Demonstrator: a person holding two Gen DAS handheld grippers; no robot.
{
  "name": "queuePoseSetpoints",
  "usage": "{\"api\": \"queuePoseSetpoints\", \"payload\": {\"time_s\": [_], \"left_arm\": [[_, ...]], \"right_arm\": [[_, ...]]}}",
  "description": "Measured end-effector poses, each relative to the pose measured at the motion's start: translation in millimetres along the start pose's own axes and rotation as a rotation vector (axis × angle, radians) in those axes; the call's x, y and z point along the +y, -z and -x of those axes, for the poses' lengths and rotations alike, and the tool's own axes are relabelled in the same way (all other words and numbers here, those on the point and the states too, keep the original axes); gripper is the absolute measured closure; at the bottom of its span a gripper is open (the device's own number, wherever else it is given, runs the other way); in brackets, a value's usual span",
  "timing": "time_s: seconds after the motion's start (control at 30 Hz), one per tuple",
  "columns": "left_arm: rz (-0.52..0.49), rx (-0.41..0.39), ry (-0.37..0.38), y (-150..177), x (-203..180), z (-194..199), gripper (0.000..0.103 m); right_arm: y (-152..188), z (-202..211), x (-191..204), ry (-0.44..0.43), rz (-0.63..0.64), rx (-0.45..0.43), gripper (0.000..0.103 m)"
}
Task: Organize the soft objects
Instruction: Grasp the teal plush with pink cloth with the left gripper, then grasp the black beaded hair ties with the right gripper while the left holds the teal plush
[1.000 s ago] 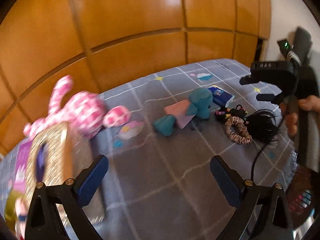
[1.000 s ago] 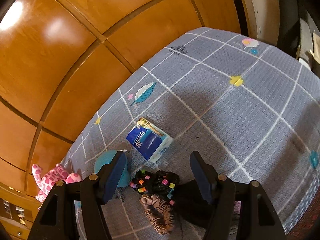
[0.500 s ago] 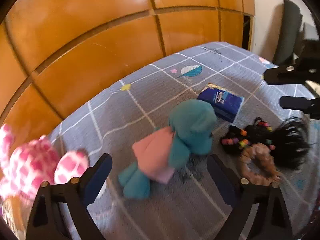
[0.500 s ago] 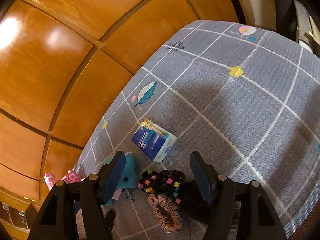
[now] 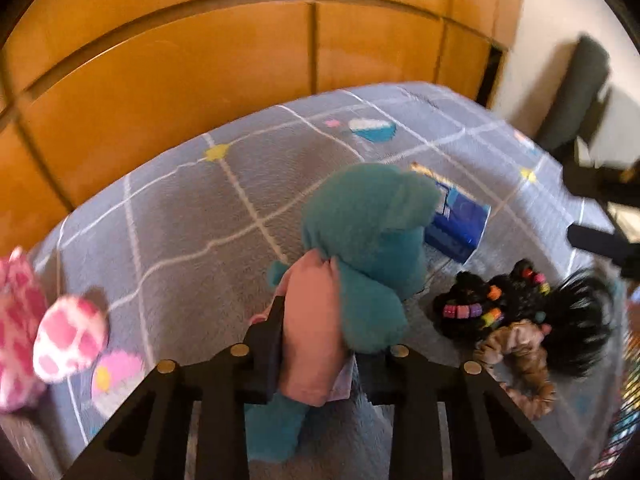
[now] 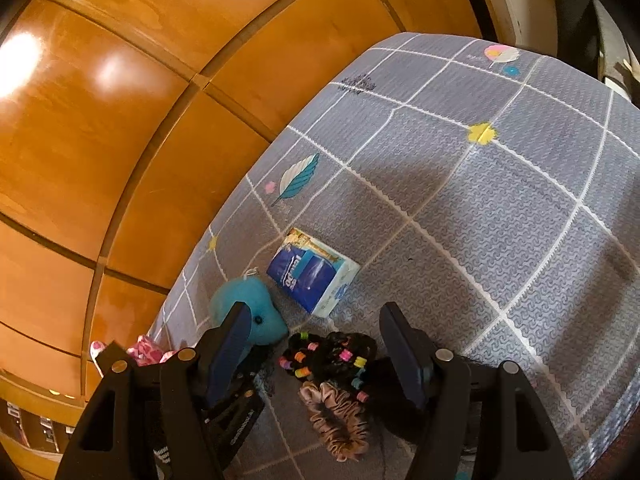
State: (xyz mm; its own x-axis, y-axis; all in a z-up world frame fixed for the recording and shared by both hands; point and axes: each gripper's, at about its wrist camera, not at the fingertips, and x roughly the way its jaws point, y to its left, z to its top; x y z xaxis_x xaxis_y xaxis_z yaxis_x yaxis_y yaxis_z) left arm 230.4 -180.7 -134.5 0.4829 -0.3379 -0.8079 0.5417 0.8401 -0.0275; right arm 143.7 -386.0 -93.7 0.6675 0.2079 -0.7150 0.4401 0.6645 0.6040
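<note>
The left gripper (image 5: 316,344) has just been closing, and its black jaws now pinch the teal plush toy in a pink cloth dress (image 5: 360,248) around its middle, the pink fabric bulging between the pads; the toy's round teal head rises above the jaws and one teal leg hangs below them, over the grey quilted bedspread with white grid lines and small coloured motifs (image 5: 180,216); just behind the head lies a blue plastic-wrapped tissue pack (image 5: 460,224), flat on the bedspread; to the right of the toy sits a heap of black hair ties dotted with bright beads (image 5: 492,304), touching a tangle of black hair-like strands (image 5: 576,332) and, nearer the camera, a brown patterned fabric scrunchie (image 5: 520,356); at the far left edge a pink-and-white checked plush toy (image 5: 60,340) shows, blurred; glossy orange-brown wooden panels (image 5: 200,60) rise behind the bed. In the right wrist view the right gripper (image 6: 316,356) hovers with its blue-padded jaws spread apart and nothing between the pads, above the beaded ties (image 6: 328,356) and the scrunchie (image 6: 336,416); the teal toy (image 6: 248,308) shows beside its left finger, with the tissue pack (image 6: 312,276) just beyond on the bedspread (image 6: 480,208).
</note>
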Motion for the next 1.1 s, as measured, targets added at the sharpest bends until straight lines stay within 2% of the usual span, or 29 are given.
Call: {"api": "queuePoseSetpoints", "payload": {"time_s": [0.07,0.23,0.47,0.7,0.77,0.9,0.97,1.07,1.1], "left_arm": [[0.027,-0.017,-0.016,9,4,16,0.073],[0.085,-0.037,-0.019,41,9,52,0.073],[0.129,-0.032,-0.022,96,8,94,0.074],[0.164,0.004,-0.009,141,5,110,0.074],[0.160,-0.002,-0.012,147,4,115,0.074],[0.169,-0.001,0.001,151,0,121,0.074],[0.177,-0.005,0.004,156,-1,124,0.074],[0.189,-0.008,0.003,161,0,129,0.074],[0.189,-0.007,0.002,162,0,130,0.074]], "right_arm": [[0,0,0,0.002,-0.001,-0.003,0.040],[-1,1,-5,0.022,-0.020,-0.011,0.040],[4,-17,-2,0.047,0.011,0.089,0.040],[13,-30,15,0.058,0.114,0.148,0.040],[19,-40,22,0.075,0.158,0.196,0.038],[29,-51,35,0.119,0.262,0.229,0.038],[36,-60,39,0.127,0.296,0.287,0.038],[42,-65,45,0.026,0.302,0.357,0.038],[42,-66,45,-0.043,0.278,0.386,0.038]]}}
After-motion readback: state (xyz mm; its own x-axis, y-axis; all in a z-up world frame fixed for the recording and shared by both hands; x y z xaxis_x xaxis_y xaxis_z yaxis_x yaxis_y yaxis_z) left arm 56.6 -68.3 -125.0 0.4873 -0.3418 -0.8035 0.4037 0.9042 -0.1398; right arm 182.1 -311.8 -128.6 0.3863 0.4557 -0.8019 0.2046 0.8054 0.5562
